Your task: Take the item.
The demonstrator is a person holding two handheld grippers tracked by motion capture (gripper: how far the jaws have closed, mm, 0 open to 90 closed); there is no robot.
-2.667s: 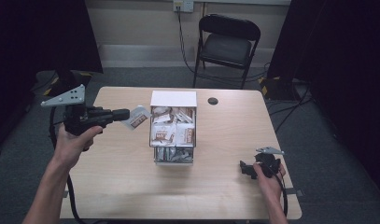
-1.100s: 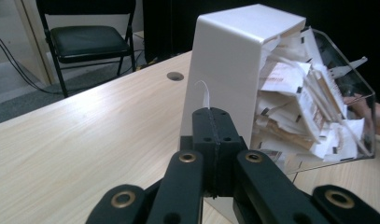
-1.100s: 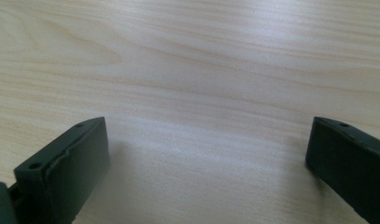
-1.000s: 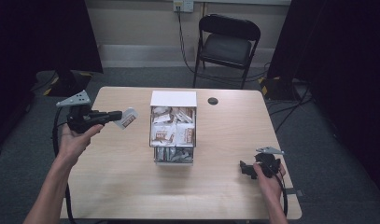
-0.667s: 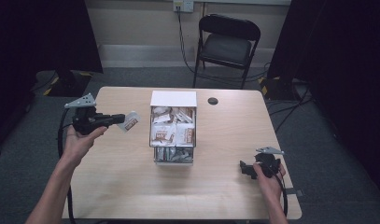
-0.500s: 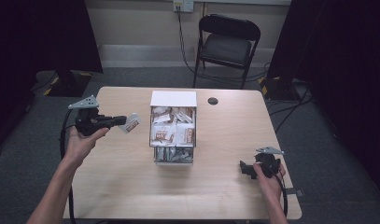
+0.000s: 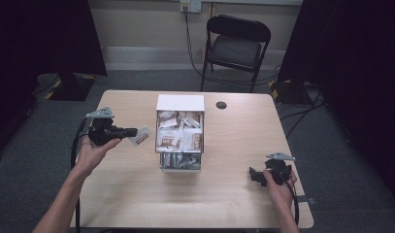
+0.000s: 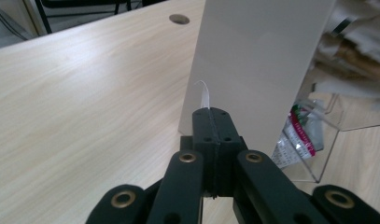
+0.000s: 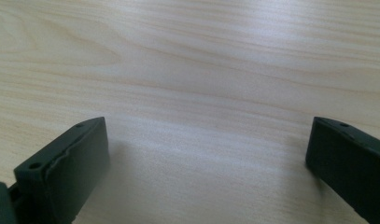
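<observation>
**Sachet in transit, left of the box**

- Left gripper (image 7: 132, 131): jaws pressed together on a sachet (image 7: 140, 137), pinching one edge. In the left gripper view the sachet (image 8: 205, 95) shows only as a thin white sliver rising from between the closed tips. The gripper lies level, pointing across the table (image 7: 122, 208) toward the box (image 7: 180, 103).
- Sachet: held above the table, just left of the box's left wall and apart from it. It juts out past the jaw tips, continuing the gripper's line toward the box.
- Box: clear-walled, white lid at the far end, holding many like sachets; table centre.
- Right gripper (image 7: 255, 175): jaws spread wide, nothing between them, resting near the table's right front, well apart from the box.
- Judgement: the left hand is much the nearer; a set-down would fall on bare wood left of the box.
</observation>
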